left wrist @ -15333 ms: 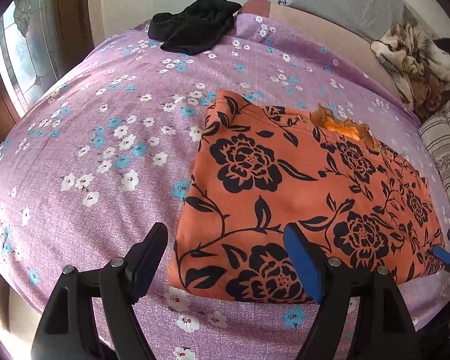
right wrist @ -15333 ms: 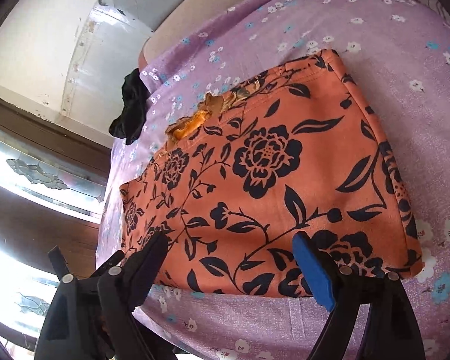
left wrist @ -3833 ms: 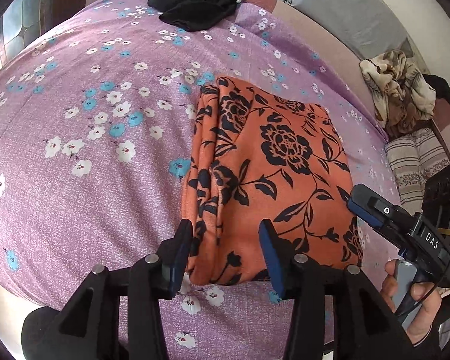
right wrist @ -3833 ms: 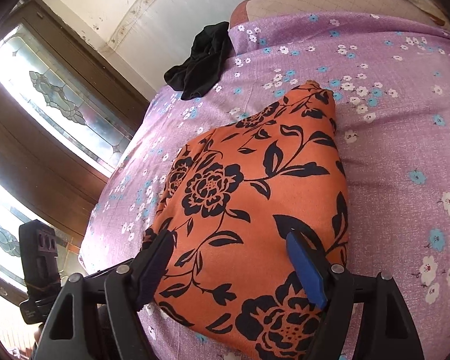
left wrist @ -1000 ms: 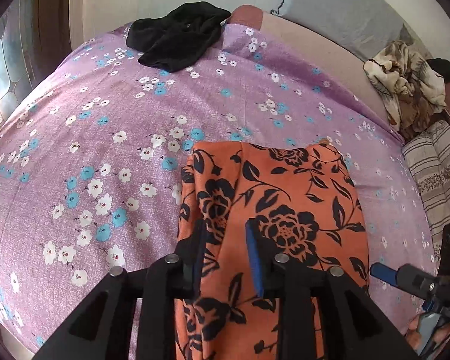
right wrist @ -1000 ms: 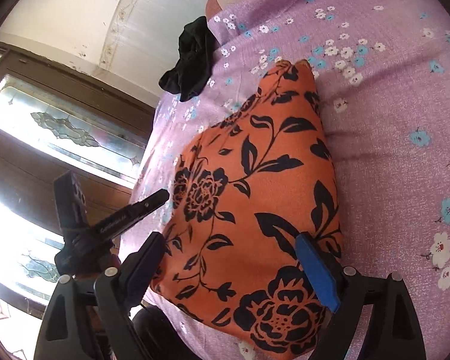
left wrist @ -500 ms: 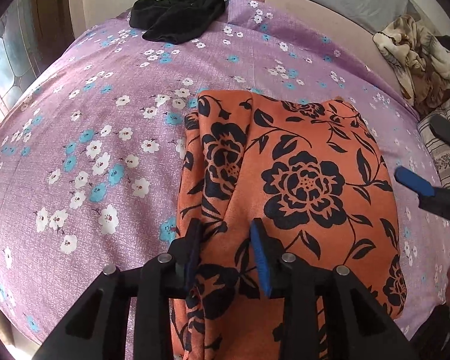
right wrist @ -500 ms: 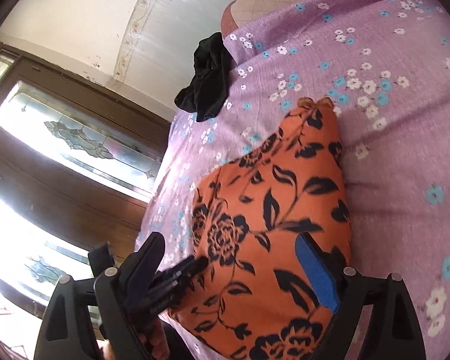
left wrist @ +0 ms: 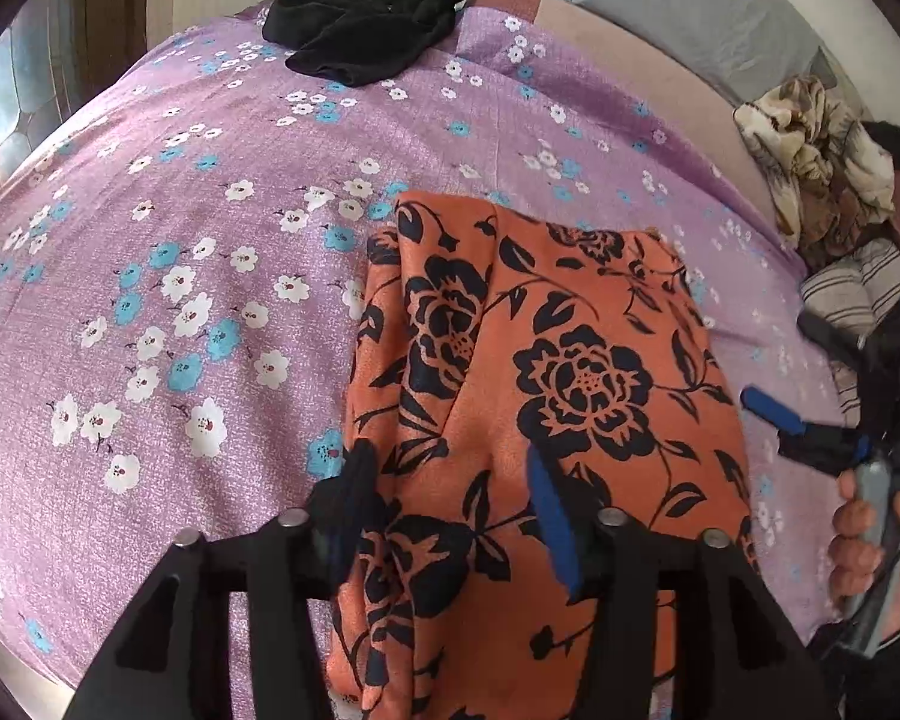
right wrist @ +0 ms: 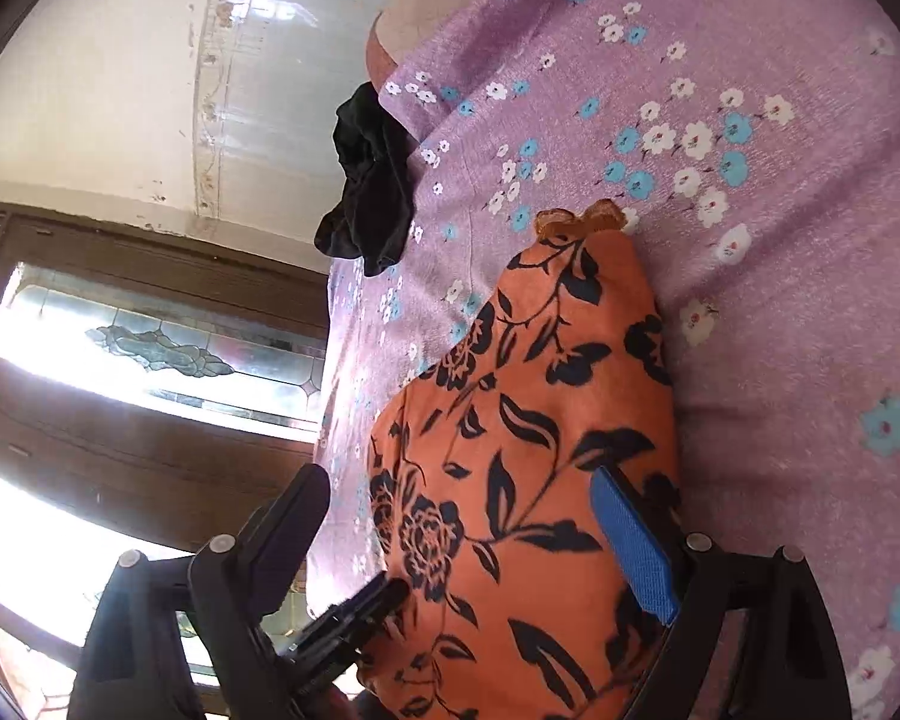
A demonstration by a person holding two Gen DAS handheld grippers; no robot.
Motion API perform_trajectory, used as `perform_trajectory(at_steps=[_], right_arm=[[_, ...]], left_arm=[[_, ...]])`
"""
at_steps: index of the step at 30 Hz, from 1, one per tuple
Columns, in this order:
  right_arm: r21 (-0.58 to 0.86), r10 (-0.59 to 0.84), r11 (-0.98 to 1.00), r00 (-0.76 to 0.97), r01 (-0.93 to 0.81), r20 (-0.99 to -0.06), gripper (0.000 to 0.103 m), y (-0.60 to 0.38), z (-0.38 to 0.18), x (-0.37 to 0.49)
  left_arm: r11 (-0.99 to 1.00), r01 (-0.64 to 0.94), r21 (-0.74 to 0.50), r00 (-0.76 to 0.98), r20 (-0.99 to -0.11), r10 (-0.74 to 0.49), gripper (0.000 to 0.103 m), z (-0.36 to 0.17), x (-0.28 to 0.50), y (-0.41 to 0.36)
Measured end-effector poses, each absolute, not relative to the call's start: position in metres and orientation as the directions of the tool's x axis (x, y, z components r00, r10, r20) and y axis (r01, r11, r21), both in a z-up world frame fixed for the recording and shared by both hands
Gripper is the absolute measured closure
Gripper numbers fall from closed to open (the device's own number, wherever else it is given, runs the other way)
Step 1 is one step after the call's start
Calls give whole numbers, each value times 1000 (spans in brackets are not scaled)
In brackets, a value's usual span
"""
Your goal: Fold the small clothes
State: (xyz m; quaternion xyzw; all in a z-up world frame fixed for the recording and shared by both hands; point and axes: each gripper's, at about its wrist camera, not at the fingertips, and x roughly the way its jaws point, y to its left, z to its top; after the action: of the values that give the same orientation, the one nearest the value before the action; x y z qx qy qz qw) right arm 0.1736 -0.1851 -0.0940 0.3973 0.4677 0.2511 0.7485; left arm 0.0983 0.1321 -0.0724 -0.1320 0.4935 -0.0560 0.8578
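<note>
The folded orange cloth point(left wrist: 546, 396) with black flowers lies on the bed point(left wrist: 198, 252), near its front edge, on the purple flowered sheet. The left claw point(left wrist: 450, 492) stands over the cloth's near left part, its jaws opening, cloth between them but the pads not pressing. The right claw point(right wrist: 468, 534) is spread wide over the cloth's other side, gripping nothing. A black garment point(left wrist: 366, 18) lies well apart at the far edge.

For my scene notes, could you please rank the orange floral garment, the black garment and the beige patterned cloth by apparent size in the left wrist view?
1. Orange floral garment, clearly largest, though nearest.
2. Black garment.
3. Beige patterned cloth, similar to the black one; both lie far off, so unsure.
</note>
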Motion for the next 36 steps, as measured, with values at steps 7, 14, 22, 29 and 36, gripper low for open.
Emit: perform_trajectory(at_steps=[7,14,22,29,36], right_arm=[[759,703,651,373,5,-606,11,-195,-120,141],[668,652,741,308,-65,-693,54,-148,-132,154],[619,651,753,391,-224,-651,71,-152,-52,142],[570,627,767,529,-293,-572,71,-215,31,148],[608,605,767,544,-204,-581,71,-273,-7,156]], left_arm=[[896,-66,-440,466,-807,-362,19,-88,118,166],[903,26,-429,364,-837,-408,54,-114,135,135],[901,136,-412,511,-750,-420,77,-34,126,102],[868,251,-428,566,-663,-491,77,20,152,49],[874,251,-415,494,-722,-484,74,-30,169,3]])
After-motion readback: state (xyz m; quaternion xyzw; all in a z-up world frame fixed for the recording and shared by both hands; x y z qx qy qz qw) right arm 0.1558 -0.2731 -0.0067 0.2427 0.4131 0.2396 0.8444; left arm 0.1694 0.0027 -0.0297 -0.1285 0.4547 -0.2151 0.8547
